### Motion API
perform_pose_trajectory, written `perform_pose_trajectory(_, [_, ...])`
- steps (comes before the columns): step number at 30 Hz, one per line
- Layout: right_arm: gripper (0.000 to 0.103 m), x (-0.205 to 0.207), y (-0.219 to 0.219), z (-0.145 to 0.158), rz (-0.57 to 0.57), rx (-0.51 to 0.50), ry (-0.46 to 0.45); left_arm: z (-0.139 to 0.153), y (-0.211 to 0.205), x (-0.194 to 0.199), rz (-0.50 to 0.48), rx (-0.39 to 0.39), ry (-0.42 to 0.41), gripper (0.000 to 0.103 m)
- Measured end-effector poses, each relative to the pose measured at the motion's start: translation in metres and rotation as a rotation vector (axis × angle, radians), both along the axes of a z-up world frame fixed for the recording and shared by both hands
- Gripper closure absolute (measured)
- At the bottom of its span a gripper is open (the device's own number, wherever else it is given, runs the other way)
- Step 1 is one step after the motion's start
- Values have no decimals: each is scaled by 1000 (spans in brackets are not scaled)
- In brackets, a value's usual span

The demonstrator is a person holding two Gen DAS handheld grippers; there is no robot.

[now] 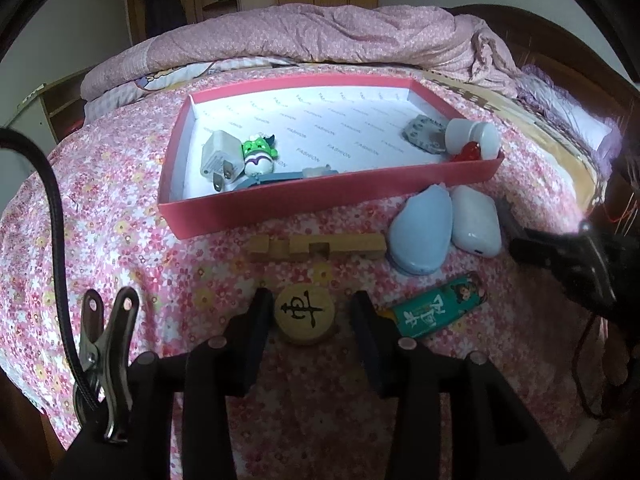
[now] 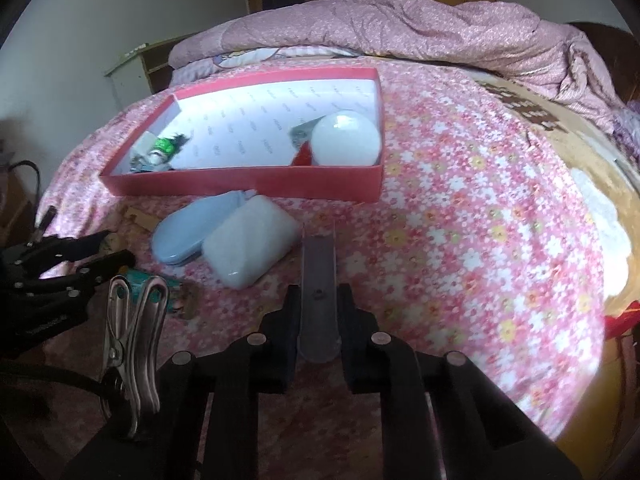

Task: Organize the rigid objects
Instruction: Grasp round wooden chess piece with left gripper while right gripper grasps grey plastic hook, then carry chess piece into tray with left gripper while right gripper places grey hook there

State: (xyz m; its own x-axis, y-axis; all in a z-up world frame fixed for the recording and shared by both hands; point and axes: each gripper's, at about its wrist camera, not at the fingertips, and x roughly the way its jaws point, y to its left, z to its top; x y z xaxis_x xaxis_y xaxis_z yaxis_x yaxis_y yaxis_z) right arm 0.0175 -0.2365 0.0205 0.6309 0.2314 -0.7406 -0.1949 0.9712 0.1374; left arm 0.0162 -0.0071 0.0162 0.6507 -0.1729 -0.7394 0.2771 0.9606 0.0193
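A red box with a white lining lies on the flowered bedspread; it also shows in the right wrist view. It holds a white charger, a green toy, a grey disc and a white bulb. My left gripper is open around a round wooden chess piece. My right gripper is shut on a grey flat bar.
In front of the box lie a wooden block, a blue oval case, a white case and a green lighter. A folded pink quilt lies behind the box.
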Motion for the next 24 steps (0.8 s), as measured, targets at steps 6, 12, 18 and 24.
perform_pose_trajectory(6, [85, -10, 2, 8, 11, 63, 13, 6, 11, -4, 24, -55, 8, 70])
perform_pose_trajectory(12, [85, -21, 5, 18, 24, 96, 7, 10, 21, -8, 28, -117, 24, 70])
perform_pose_trajectory(18, [85, -24, 9, 26, 38, 126, -6, 14, 25, -11, 33, -118, 15, 70])
perform_pose_trajectory(24, [85, -26, 8, 30, 33, 134, -3, 22, 29, -12, 38, -145, 10, 70])
